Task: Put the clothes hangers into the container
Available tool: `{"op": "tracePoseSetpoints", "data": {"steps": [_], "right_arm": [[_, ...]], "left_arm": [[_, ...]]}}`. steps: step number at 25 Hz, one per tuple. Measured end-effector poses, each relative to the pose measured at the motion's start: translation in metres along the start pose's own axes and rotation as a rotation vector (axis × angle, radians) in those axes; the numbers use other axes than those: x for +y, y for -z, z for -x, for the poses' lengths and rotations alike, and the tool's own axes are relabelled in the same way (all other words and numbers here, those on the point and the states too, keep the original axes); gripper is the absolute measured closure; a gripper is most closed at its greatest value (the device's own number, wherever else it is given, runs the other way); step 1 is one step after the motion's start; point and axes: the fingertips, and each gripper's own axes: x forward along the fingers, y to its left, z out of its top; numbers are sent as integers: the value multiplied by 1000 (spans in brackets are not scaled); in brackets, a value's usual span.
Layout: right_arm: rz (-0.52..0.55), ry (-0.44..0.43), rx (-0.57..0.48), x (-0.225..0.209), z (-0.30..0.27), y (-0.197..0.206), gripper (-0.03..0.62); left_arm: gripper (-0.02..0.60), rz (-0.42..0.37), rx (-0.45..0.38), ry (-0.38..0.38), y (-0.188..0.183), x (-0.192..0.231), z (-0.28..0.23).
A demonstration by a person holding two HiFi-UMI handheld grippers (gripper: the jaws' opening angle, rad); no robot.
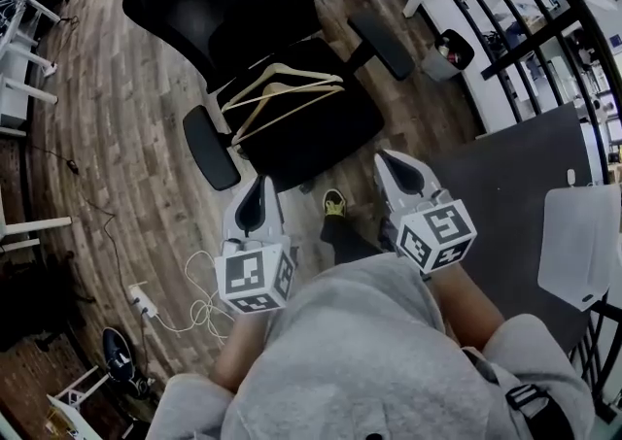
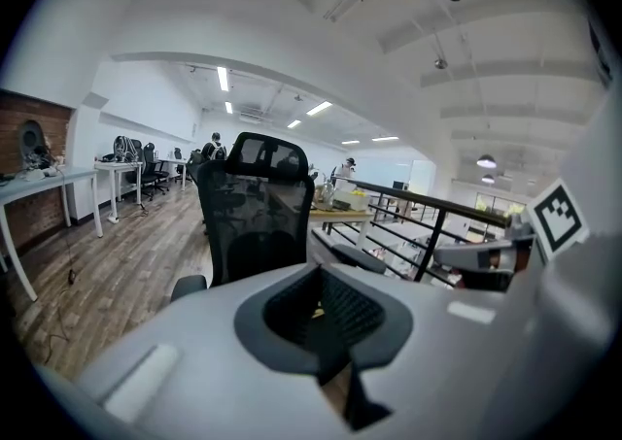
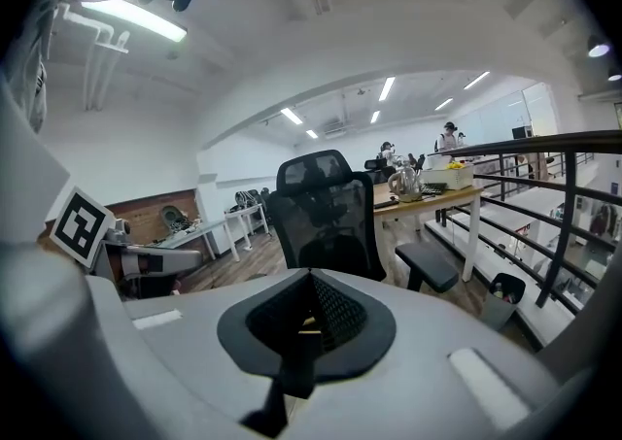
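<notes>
Several wooden clothes hangers [image 1: 282,93] lie stacked on the seat of a black office chair [image 1: 321,127], in the middle of the head view. My left gripper [image 1: 260,182] is held short of the seat's near left corner, jaws shut and empty. My right gripper [image 1: 390,157] hovers by the seat's near right corner, also shut with nothing in it. In the left gripper view, the left gripper [image 2: 322,281] faces the chair's mesh back [image 2: 255,205]. In the right gripper view, the right gripper [image 3: 309,294] faces the same chair [image 3: 326,207]. A white box-like thing [image 1: 579,242] sits at the right edge.
A black railing [image 1: 525,30] runs along the upper right above a dark mat [image 1: 510,176]. A small bin [image 1: 447,50] stands by a white table leg. A power strip with white cables [image 1: 146,302] lies on the wood floor at lower left. White desks [image 1: 24,50] line the left edge.
</notes>
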Motion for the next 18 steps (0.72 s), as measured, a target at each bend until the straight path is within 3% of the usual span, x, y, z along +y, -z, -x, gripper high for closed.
{"op": "tracePoseSetpoints", "data": {"steps": [18], "right_arm": [[-30,-113,-13,-45,-66,-32,595]], "left_arm": [[571,-33,22,-60,-29,-7,-74]]}}
